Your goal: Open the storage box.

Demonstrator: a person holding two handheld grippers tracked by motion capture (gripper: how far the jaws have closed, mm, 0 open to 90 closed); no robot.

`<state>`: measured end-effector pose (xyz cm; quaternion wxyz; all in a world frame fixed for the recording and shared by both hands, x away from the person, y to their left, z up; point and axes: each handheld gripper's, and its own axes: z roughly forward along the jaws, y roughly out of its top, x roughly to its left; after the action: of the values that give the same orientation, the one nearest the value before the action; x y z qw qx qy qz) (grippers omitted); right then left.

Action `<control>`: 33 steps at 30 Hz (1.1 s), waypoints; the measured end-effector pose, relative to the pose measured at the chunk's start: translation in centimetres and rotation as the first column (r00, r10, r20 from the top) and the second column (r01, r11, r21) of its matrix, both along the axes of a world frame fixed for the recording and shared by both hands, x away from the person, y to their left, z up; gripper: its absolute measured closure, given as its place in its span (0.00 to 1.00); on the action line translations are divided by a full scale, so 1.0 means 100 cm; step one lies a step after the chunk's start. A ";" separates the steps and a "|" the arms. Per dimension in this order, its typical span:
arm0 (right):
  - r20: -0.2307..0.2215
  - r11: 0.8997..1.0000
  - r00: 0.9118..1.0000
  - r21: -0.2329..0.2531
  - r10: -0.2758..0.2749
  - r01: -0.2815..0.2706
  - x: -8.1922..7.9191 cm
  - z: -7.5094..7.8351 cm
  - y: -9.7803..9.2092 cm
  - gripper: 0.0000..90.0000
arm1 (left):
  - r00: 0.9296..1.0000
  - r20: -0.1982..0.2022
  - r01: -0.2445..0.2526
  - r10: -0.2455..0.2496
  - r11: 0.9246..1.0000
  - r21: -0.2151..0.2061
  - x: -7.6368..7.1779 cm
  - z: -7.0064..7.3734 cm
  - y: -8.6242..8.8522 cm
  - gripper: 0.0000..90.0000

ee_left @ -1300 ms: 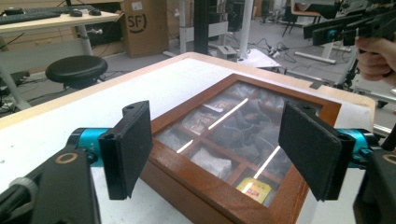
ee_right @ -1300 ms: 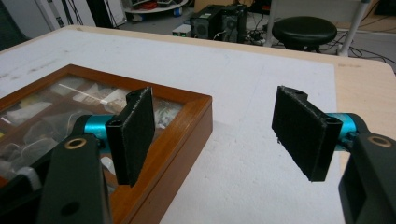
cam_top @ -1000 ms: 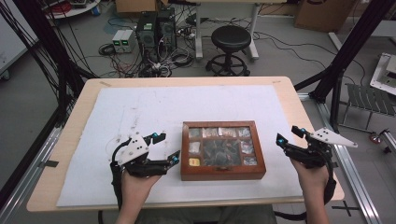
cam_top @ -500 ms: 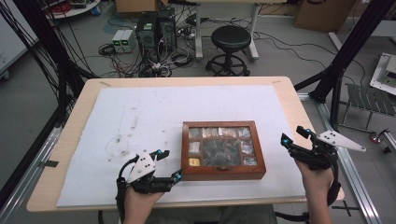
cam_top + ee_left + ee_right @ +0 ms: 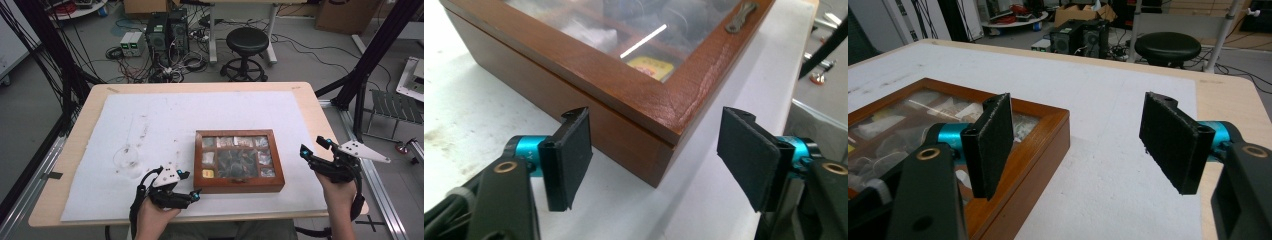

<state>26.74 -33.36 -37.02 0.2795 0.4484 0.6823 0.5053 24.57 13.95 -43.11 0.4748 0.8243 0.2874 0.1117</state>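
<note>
You're in the approach step: left gripper (image 5: 656,155) is wide open, near corner of the wooden box (image 5: 634,95) just ahead between its jaws. Right gripper (image 5: 1083,145) is open too, box to its left. Next: close in squarely on the box edges.

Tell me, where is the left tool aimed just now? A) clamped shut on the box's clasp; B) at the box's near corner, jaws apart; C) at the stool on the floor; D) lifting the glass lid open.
B: the left tool has its jaws wide apart on either side of the near corner of the closed wooden box, touching nothing.
</note>
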 end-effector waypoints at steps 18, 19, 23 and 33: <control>0.009 1.000 1.000 -0.007 0.010 -0.010 0.000 -0.001 0.002 0.34 | 0.999 0.029 0.025 -0.025 1.000 0.009 0.000 0.000 -0.002 0.59; 0.008 1.000 1.000 -0.007 0.016 -0.016 0.000 -0.001 0.003 0.34 | 0.999 0.025 0.026 -0.026 1.000 -0.001 0.001 0.000 -0.001 0.59; 0.013 0.999 0.999 0.000 0.044 -0.044 0.000 -0.002 0.000 0.34 | 0.999 0.035 0.024 -0.023 0.999 -0.023 0.001 0.003 0.000 0.59; 0.022 0.995 0.995 0.017 0.098 -0.099 -0.003 -0.004 -0.021 0.34 | 0.994 0.105 -0.016 0.027 0.995 -0.098 0.005 0.019 0.001 0.56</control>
<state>26.40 -35.47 -37.45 0.2574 0.4114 0.6959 0.5294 25.05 14.06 -41.24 0.5278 0.7900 0.2757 0.1462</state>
